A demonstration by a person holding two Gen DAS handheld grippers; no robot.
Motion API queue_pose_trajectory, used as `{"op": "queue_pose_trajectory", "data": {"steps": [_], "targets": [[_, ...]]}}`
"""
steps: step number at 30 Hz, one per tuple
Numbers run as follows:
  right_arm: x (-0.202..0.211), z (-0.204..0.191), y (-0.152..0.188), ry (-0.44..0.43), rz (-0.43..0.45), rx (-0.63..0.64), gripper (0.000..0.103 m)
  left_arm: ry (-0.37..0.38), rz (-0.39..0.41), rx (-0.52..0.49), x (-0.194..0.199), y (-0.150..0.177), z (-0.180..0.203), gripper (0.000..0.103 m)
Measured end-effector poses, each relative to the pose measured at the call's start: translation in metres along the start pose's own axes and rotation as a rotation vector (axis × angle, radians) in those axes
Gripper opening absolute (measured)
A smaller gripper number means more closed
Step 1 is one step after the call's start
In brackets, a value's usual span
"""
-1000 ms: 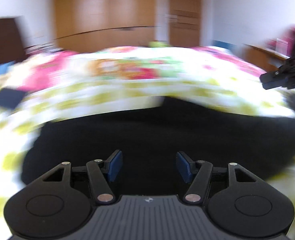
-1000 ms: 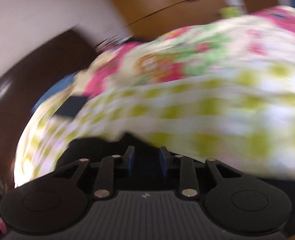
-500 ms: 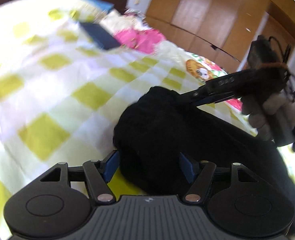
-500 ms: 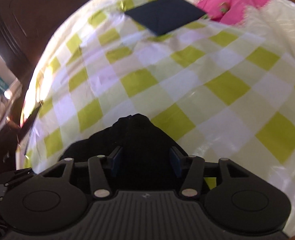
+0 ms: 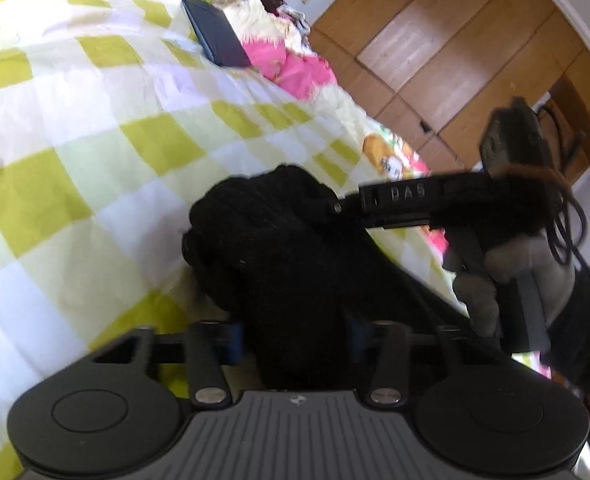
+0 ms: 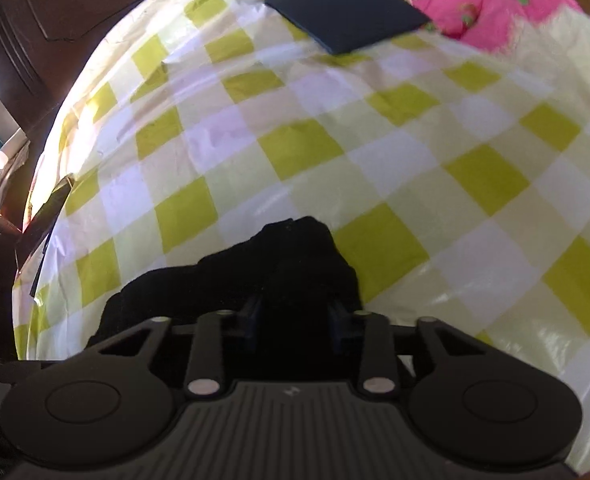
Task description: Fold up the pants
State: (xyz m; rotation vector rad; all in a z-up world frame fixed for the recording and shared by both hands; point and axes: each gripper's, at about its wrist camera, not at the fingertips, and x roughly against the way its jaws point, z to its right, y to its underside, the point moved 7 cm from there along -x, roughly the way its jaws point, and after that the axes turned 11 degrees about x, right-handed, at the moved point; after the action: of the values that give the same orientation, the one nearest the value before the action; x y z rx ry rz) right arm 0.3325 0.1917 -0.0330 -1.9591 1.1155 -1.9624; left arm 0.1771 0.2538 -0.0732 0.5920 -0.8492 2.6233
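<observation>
The black pants [image 5: 279, 264] lie bunched on a bed with a yellow and white checked sheet [image 5: 107, 120]. My left gripper [image 5: 293, 340] has a thick fold of the black cloth between its blue pads, with the jaws wide. My right gripper [image 6: 295, 320] also has black pants cloth [image 6: 291, 256] between its fingers. In the left wrist view the right gripper [image 5: 337, 206] comes in from the right, held by a gloved hand, with its tip buried in the same bunch.
A flat dark blue square [image 6: 347, 14] lies on the sheet at the far side, beside pink floral bedding [image 6: 491, 12]. Wooden wardrobe doors [image 5: 435, 48] stand behind the bed. A dark wooden headboard [image 6: 35, 32] and the bed's left edge show in the right wrist view.
Both grippers swung from a blurred, level view down over the bed and onto the bunched end of the pants. The cloth now fills both jaws, which have narrowed a little on it.
</observation>
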Motion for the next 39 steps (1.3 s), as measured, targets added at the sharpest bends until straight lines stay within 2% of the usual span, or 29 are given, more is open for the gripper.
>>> {"op": "queue_pose_trajectory", "data": {"steps": [1,3,6,7,8,10,11,13,16,19,23,25,27,30,33,36,38,39], "targets": [[0.007,-0.004,-0.008,-0.023,0.035,-0.016,0.016,0.011,0.031,-0.005,0.007,-0.005,0.002,0.044],[0.015,-0.019,-0.024,-0.052,0.096,0.027,0.016,0.006,0.125,-0.043,0.030,-0.016,0.009,0.042],[-0.004,-0.031,-0.040,-0.044,0.165,0.038,0.019,-0.029,0.267,-0.084,0.059,-0.026,0.010,0.042],[-0.021,-0.033,-0.039,-0.036,0.161,0.025,0.026,-0.075,0.297,-0.080,0.063,-0.028,0.003,0.042],[-0.039,-0.035,-0.037,-0.018,0.141,0.006,0.029,-0.143,0.322,-0.096,0.064,-0.027,-0.005,0.042],[-0.062,-0.042,-0.028,0.039,0.129,-0.005,0.031,-0.294,0.310,-0.143,0.059,-0.022,-0.023,0.042],[-0.060,-0.046,-0.026,0.057,0.165,-0.012,0.033,-0.336,0.288,-0.147,0.058,-0.018,-0.031,0.042],[-0.038,-0.051,-0.024,0.068,0.239,-0.043,0.034,-0.358,0.291,-0.166,0.070,-0.013,-0.036,0.046],[0.019,-0.046,-0.009,0.069,0.330,-0.101,0.031,-0.423,0.362,-0.320,0.096,-0.010,-0.023,0.052],[0.080,-0.021,0.026,0.143,0.347,-0.173,0.032,-0.400,0.402,-0.405,0.110,-0.016,-0.003,0.055],[0.138,0.041,0.093,0.226,0.325,-0.388,0.043,-0.264,0.370,-0.478,0.088,-0.016,0.038,0.060],[0.147,0.066,0.124,0.205,0.307,-0.494,0.043,-0.173,0.296,-0.475,0.064,-0.006,0.053,0.061],[0.145,0.077,0.143,0.145,0.307,-0.557,0.043,-0.142,0.247,-0.487,0.040,0.008,0.061,0.061],[0.127,0.052,0.149,-0.078,0.262,-0.487,0.043,-0.191,0.175,-0.498,0.008,0.018,0.049,0.061],[0.111,0.020,0.148,-0.208,0.199,-0.335,0.043,-0.276,0.117,-0.470,-0.011,0.016,0.015,0.061],[0.106,0.011,0.141,-0.239,0.204,-0.246,0.043,-0.305,0.111,-0.499,-0.011,0.018,0.008,0.063],[0.104,0.024,0.136,-0.221,0.241,-0.261,0.043,-0.331,0.112,-0.539,-0.007,0.022,0.014,0.063],[0.100,0.034,0.133,-0.225,0.257,-0.308,0.043,-0.342,0.113,-0.553,-0.007,0.024,0.017,0.064]]}}
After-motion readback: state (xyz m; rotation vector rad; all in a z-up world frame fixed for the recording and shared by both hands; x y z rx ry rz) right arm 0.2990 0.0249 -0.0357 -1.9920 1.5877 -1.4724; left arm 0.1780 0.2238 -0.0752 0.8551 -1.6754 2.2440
